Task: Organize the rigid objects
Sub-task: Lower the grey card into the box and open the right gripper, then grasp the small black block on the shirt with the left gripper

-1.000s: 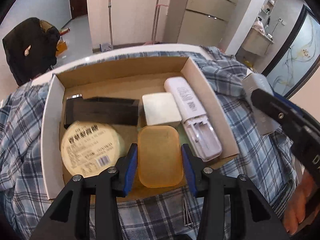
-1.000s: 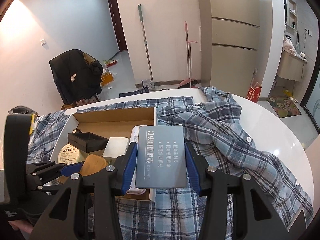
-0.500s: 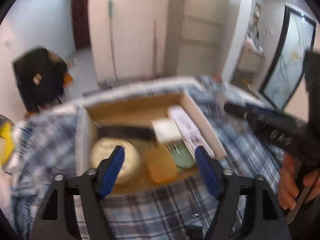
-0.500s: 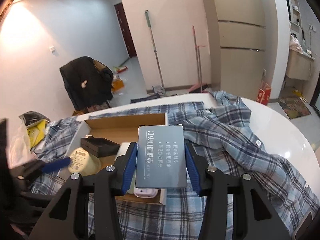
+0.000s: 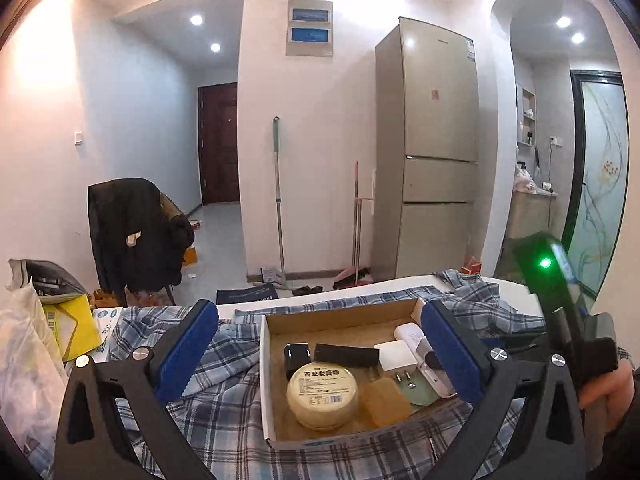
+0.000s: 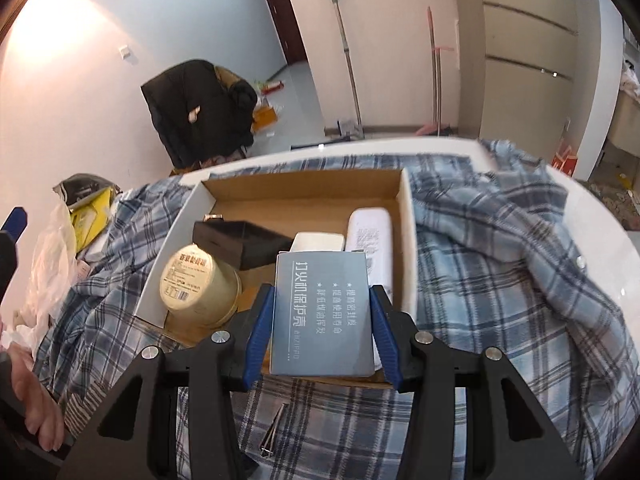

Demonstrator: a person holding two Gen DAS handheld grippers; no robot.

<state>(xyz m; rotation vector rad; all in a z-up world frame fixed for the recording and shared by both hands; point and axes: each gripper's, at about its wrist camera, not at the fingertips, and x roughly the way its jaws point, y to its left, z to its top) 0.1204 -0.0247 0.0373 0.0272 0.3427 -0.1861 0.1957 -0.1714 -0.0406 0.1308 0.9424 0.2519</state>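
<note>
While the plaid shirt (image 6: pixel 500 264) covers most of the white table (image 6: pixel 592 216), the open cardboard box (image 6: pixel 304 194) sits on it as the collection point, holding a round cream tin (image 5: pixel 322 396), a black case (image 5: pixel 346 355), a white tube-shaped device (image 6: pixel 370 240), a white plug adapter (image 5: pixel 395 356) and an amber translucent soap-like box (image 5: pixel 385 400).

Change noted: the left gripper (image 5: pixel 316 356) has just been opening, and its blue pads now stand fully spread with nothing between them. A second ago those pads flanked the amber box low in the carton; now that box lies free on the carton floor beside the tin, and the left view looks out across the room, the carton lower in frame. Reading: amber box delivered, left tool backing off.

Right gripper (image 6: pixel 322 328): pinching a grey-blue flat carton (image 6: pixel 322 316) printed with white Chinese text, pads pressed on its two long edges. It hangs above the near right part of the box, over the adapter and tube, not yet resting on anything as far as I can tell. Compared with a second ago, the view is tilted further down onto the box.

Judgement: placement of the grey-blue carton is the step in hand. Free floor is mostly at the far end; the near right is crowded.

Smallest item: nail clippers (image 6: pixel 272 430) on the shirt, outside the box, still to collect.
</note>
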